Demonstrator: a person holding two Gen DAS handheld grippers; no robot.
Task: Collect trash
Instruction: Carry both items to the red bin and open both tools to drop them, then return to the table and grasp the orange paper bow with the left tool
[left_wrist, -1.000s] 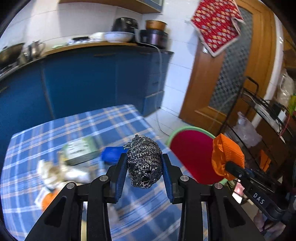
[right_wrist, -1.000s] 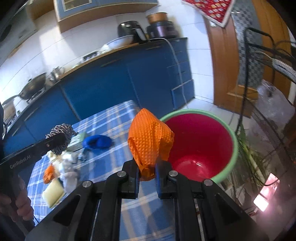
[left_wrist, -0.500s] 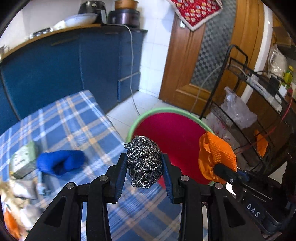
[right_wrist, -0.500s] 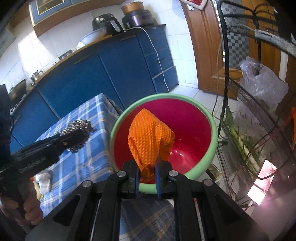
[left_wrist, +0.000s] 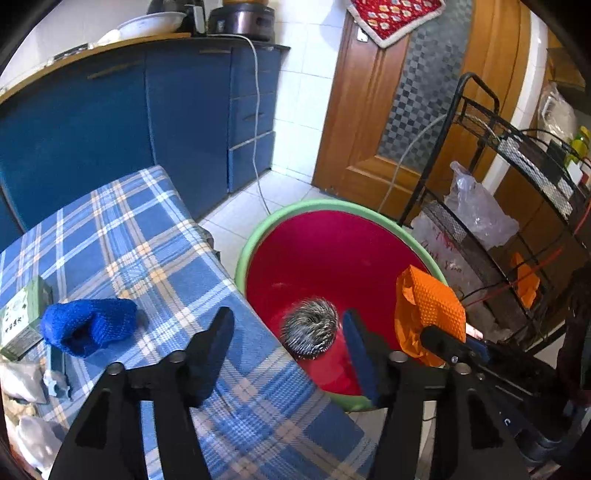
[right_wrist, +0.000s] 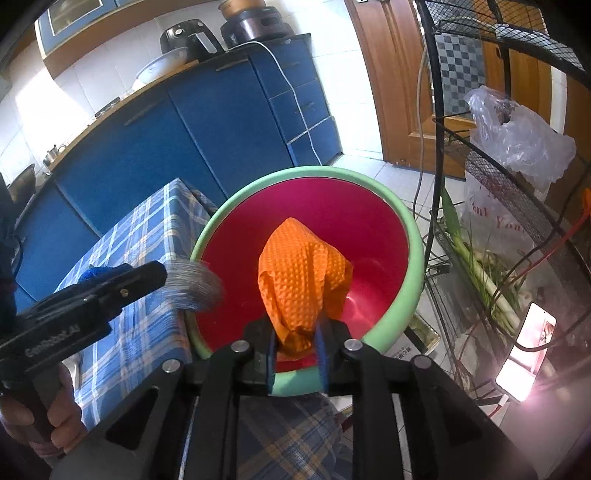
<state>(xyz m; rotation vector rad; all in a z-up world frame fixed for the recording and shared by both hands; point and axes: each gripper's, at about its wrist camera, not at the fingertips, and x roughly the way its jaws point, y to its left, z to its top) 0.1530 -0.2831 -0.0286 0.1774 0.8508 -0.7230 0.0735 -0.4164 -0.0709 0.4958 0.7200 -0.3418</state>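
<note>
left claw (left_wrist: 288, 332) wide, empty; grey steel-wool scourer (left_wrist: 309, 333) blurred, between its tips, over red green-rimmed plastic tub (left_wrist: 258, 240); right claw (right_wrist: 295, 345) pinching crumpled orange waffle cloth (right_wrist: 303, 269), tub directly ahead and below; release likely next.

Home kitchen, blue cabinets (left_wrist: 110, 122), rice cooker (right_wrist: 255, 22), tiled walls (left_wrist: 303, 74)

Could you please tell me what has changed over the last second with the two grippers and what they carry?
The left gripper opened and released the steel wool scourer, which is dropping into the red bin. The right gripper stays shut on the orange cloth, now above the bin.
</note>
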